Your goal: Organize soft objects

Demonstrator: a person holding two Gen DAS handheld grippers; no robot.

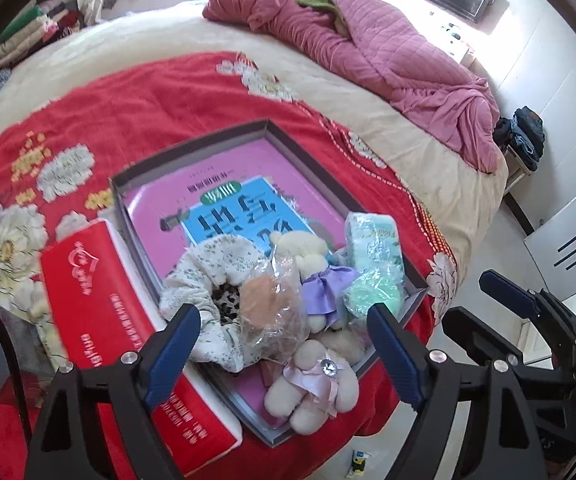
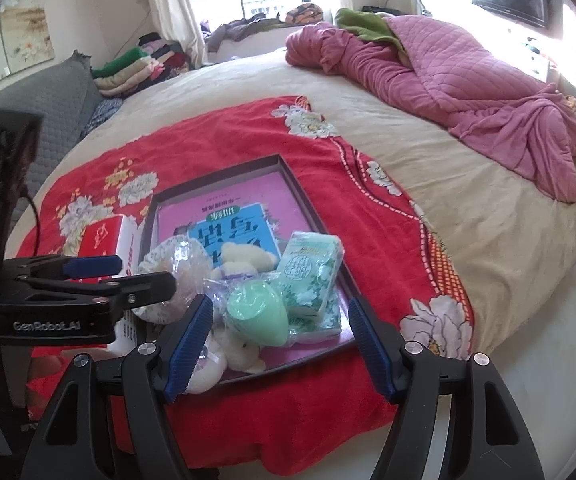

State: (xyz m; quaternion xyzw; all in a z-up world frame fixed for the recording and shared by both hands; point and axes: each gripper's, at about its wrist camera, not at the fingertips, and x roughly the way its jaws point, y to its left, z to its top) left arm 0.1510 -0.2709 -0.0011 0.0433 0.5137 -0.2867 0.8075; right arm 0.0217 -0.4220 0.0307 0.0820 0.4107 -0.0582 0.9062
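A shallow grey box (image 1: 191, 148) lies on the red floral blanket with a pink book and a blue book (image 1: 231, 212) in it. At its near end is a pile: a floral fabric ring (image 1: 207, 272), a clear bag with a tan puff (image 1: 267, 304), a bear in a purple dress (image 1: 316, 268), a plush with a pink bow (image 1: 316, 384), a green tissue pack (image 2: 312, 272) and a bagged green sponge (image 2: 255, 312). My left gripper (image 1: 283, 344) hovers open over the bag and plush. My right gripper (image 2: 279, 344) hovers open over the sponge, touching nothing.
A red tissue box (image 1: 103, 320) lies against the grey box's left side. A crumpled pink quilt (image 2: 468, 92) covers the bed's far right. Folded clothes (image 2: 135, 68) are stacked at the far left. The bed edge and white floor (image 2: 548, 340) are on the right.
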